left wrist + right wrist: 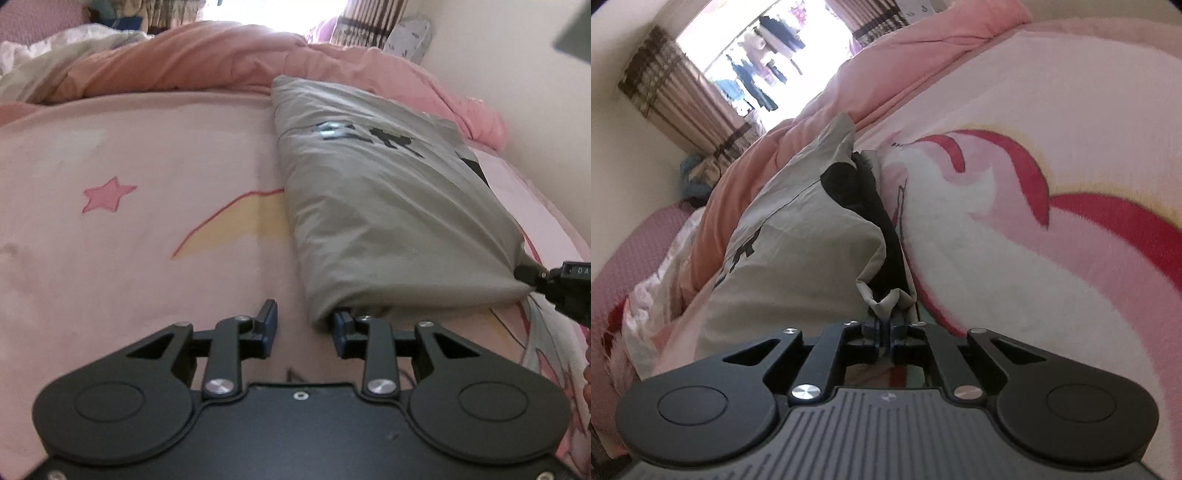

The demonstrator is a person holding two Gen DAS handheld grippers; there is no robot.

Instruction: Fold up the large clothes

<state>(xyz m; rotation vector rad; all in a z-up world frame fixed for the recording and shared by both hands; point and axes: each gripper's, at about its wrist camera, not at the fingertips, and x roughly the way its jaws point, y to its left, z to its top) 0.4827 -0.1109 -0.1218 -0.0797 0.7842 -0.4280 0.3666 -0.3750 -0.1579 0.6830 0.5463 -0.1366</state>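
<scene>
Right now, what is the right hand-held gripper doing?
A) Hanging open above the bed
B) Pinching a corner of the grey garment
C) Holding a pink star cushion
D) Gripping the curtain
B: the right hand-held gripper has its jaws closed on a bunched corner of the grey garment, which lies on the pink bedspread.

Black printed lettering on folded grey fabric garment (388, 206) ahead-right of left black two-finger gripper (304, 332): blurred, unreadable. Garment's near corner hides that gripper's right fingertip. Right black two-finger gripper (885, 334) cut off by right frame edge in left view. Garment's black panel partly hidden in fold. Hanging clothes beyond bright window (764, 74): overexposed, indistinct.
</scene>
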